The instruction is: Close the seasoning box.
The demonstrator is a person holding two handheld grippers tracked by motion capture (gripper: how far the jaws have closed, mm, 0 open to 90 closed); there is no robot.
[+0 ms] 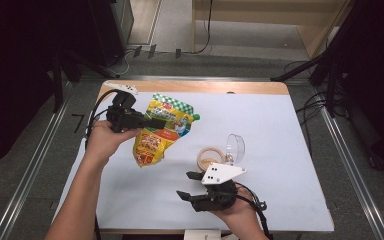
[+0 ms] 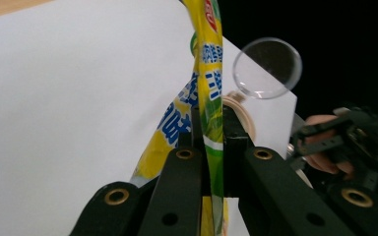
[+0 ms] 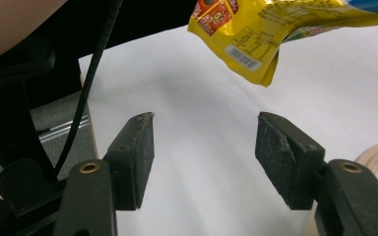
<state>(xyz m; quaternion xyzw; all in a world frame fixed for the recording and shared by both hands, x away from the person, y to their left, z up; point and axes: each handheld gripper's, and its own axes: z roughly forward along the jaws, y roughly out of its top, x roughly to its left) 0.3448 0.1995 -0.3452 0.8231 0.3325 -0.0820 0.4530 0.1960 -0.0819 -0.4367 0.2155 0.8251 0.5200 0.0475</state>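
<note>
A yellow and green spouted pouch hangs tilted above the white table, its green cap at the upper right. My left gripper is shut on the pouch's upper part; in the left gripper view the two black jaws pinch the thin pouch between them. Near the table's front edge my right gripper stands open, pointing left, with nothing between its pads. The pouch's lower corner with a barcode hangs above and beyond those pads.
A roll of beige tape lies on the white sheet just behind my right gripper. A clear round lid or cup stands beside it. Floor rails and dark stands run along both sides of the table.
</note>
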